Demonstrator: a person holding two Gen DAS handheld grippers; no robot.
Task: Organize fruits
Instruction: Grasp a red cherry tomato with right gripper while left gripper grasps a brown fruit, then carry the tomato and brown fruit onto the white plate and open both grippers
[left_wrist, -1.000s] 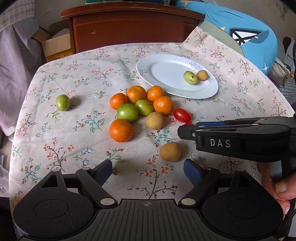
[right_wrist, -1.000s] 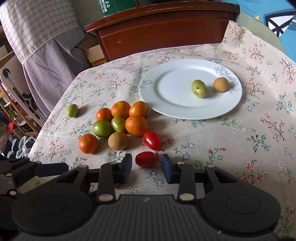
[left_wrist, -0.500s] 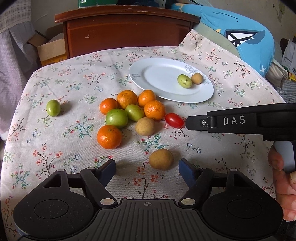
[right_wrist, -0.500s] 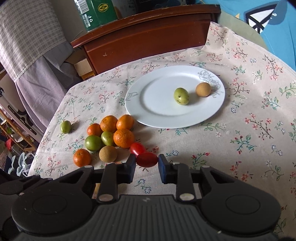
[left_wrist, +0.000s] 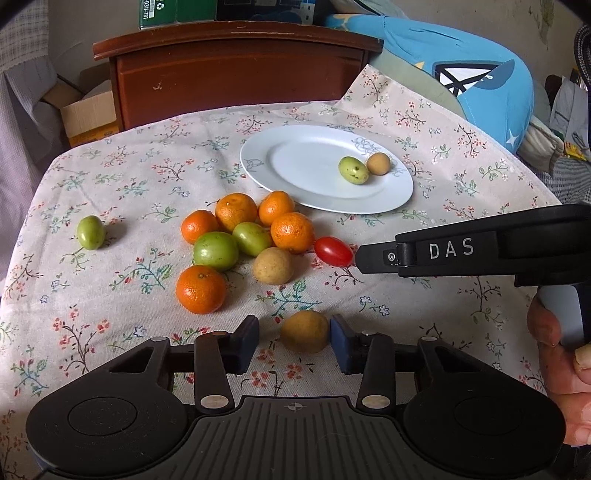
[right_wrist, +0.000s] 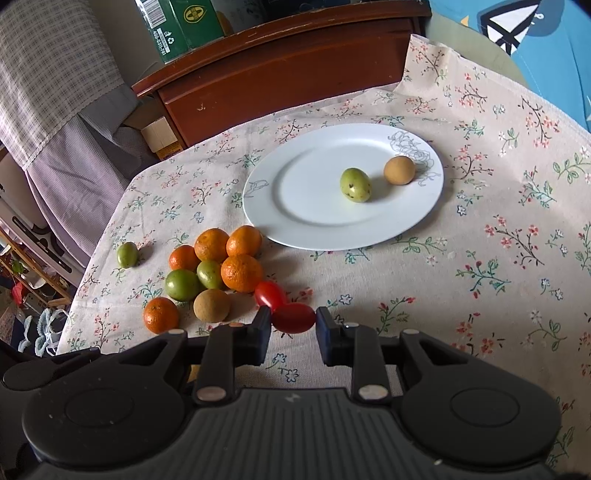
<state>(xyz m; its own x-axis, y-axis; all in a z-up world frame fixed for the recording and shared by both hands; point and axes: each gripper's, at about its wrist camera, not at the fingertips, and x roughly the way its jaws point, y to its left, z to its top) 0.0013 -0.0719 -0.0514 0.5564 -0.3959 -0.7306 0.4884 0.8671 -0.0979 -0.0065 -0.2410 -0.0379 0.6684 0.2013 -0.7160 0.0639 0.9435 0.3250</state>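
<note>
My right gripper (right_wrist: 293, 325) is shut on a red cherry tomato (right_wrist: 294, 318) and holds it above the cloth; it shows from the side in the left wrist view (left_wrist: 373, 254). A second cherry tomato (right_wrist: 270, 294) lies by the fruit pile of oranges (left_wrist: 291, 232), green fruits (left_wrist: 216, 251) and a brown fruit (left_wrist: 273, 266). My left gripper (left_wrist: 294, 343) is open around a brown longan (left_wrist: 305, 331) on the cloth; the right pad touches it. The white plate (right_wrist: 306, 206) holds a green fruit (right_wrist: 355, 184) and a brown fruit (right_wrist: 399, 170).
A lone green fruit (left_wrist: 90, 232) lies at the left of the floral tablecloth (left_wrist: 461, 184). A wooden headboard (left_wrist: 236, 70) stands behind the table, a cardboard box (left_wrist: 88, 114) at far left, a blue cushion (left_wrist: 480, 85) at right.
My right gripper closed on the cherry tomato and lifted it from the cloth. My left gripper narrowed around the brown longan and moved forward onto it.
</note>
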